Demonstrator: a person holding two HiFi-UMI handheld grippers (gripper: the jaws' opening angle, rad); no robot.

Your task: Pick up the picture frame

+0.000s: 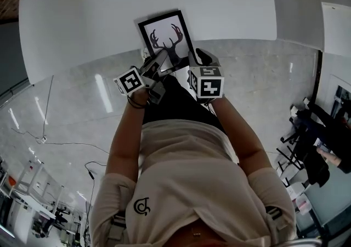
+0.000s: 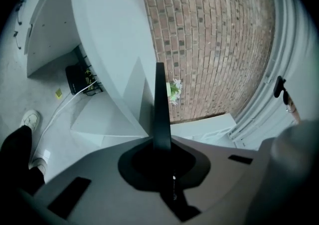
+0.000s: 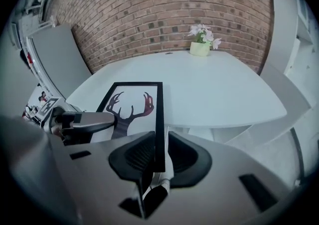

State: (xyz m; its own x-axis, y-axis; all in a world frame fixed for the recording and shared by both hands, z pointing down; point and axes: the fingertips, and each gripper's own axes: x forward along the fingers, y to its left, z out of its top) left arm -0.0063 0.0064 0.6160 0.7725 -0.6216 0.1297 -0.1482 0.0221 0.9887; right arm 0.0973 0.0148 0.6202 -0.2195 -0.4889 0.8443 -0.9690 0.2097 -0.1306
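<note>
- Nearest us is the person's beige shirt (image 1: pixel 186 185), with both arms reaching forward to the tongs.
- The left gripper (image 2: pixel 162 144) is clamped tight on the thin edge of the black-bordered rectangular picture frame (image 1: pixel 164 35).
- The right gripper (image 3: pixel 158 154) has its jaws partly apart round the frame's right-hand border, and the pads seem not to press on it.
- The frame sits at the near edge of the white table (image 1: pixel 109 10), its lower end out past the edge. We judge the pick-up largely done, though we cannot tell whether its far end rests on the top.
- What is left, in our view, is lifting it clear on one grip.
- It shows a dark antlered stag's head on white paper, inside a slim flat border.
</note>
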